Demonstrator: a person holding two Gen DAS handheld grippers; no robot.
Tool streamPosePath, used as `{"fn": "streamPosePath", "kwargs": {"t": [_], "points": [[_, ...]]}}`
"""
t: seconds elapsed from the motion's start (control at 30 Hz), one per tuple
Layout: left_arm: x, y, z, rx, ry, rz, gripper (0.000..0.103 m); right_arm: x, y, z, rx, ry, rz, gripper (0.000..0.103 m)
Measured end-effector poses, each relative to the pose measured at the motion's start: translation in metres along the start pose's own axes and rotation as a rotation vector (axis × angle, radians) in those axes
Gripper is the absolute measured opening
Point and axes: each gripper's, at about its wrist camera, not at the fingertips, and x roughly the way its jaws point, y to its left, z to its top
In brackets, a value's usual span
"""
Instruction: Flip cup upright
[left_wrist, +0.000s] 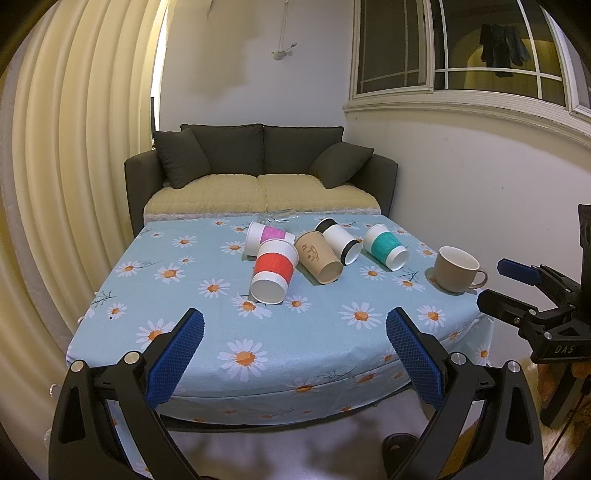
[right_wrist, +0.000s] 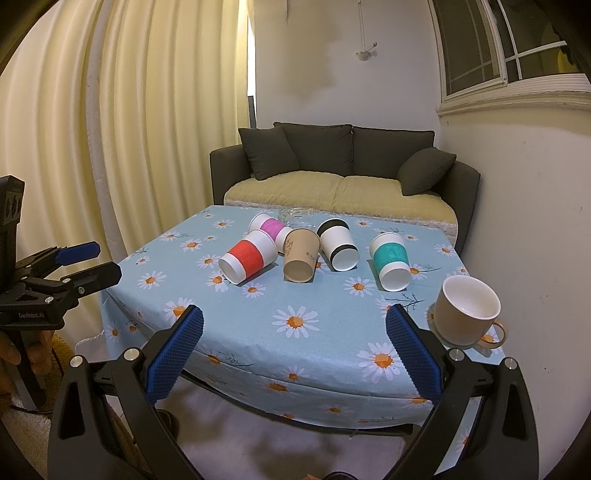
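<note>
Several paper cups lie on their sides on the daisy tablecloth (left_wrist: 207, 332): a red-sleeved cup (left_wrist: 273, 271) (right_wrist: 249, 261), a pink-sleeved cup (left_wrist: 266, 236) (right_wrist: 269, 227) behind it, a brown cup (left_wrist: 319, 256) (right_wrist: 301, 254), a black-and-white cup (left_wrist: 340, 240) (right_wrist: 338, 245) and a teal-sleeved cup (left_wrist: 386, 247) (right_wrist: 391, 262). A beige ceramic mug (left_wrist: 458, 269) (right_wrist: 467, 310) stands upright at the right. My left gripper (left_wrist: 294, 326) is open and empty before the table's near edge. My right gripper (right_wrist: 294, 326) is open and empty, left of the mug.
A dark sofa (left_wrist: 258, 166) with yellow cushions stands behind the table. Cream curtains (left_wrist: 74, 147) hang at the left, a window (left_wrist: 461, 55) at the upper right. Crumpled clear plastic (right_wrist: 295, 214) lies at the table's far edge.
</note>
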Motion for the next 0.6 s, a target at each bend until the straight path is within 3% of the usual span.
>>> {"fn": "streamPosePath", "kwargs": {"t": [0.3, 0.6], "points": [[0.001, 0.000, -0.002, 0.002, 0.006, 0.003, 0.097, 0.000, 0.000, 0.000, -0.001, 0.003, 0.003, 0.098], [0.015, 0.004, 0.018, -0.014, 0.062, -0.041, 0.096, 0.030, 0.000, 0.018, -0.040, 0.096, 0.058, 0.098]]}}
